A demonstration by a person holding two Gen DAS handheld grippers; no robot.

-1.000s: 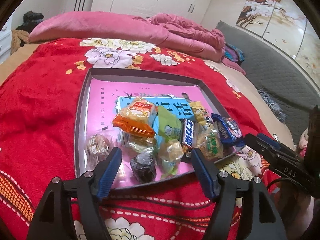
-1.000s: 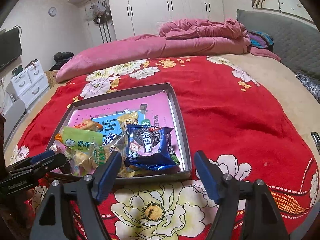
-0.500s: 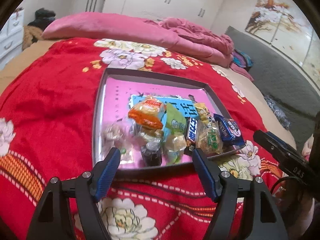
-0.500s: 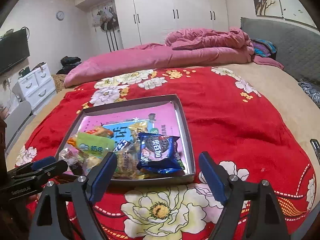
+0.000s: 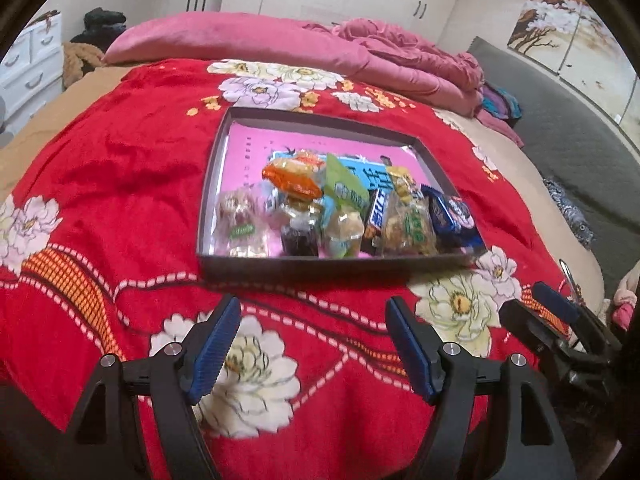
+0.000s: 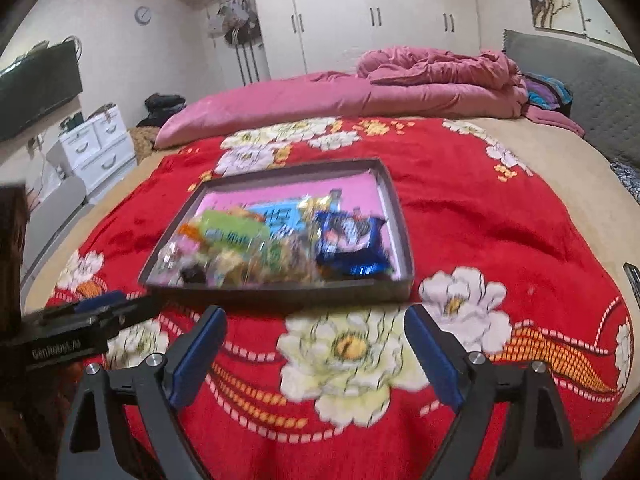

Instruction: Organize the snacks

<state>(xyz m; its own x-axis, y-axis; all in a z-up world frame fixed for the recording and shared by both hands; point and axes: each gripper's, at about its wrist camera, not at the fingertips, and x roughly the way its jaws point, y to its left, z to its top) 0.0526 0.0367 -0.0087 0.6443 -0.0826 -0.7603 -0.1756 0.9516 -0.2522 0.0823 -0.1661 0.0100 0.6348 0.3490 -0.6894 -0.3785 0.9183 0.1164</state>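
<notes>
The left gripper (image 5: 312, 342) hangs over the red blanket (image 5: 120, 184), fingers spread and empty, short of the tray (image 5: 304, 266). The snacks (image 5: 344, 208) all lie heaped at the tray's near end, so the gathering looks done and any tidying inside remains. The right gripper (image 6: 316, 344), its fingers just widened, holds nothing either.
</notes>
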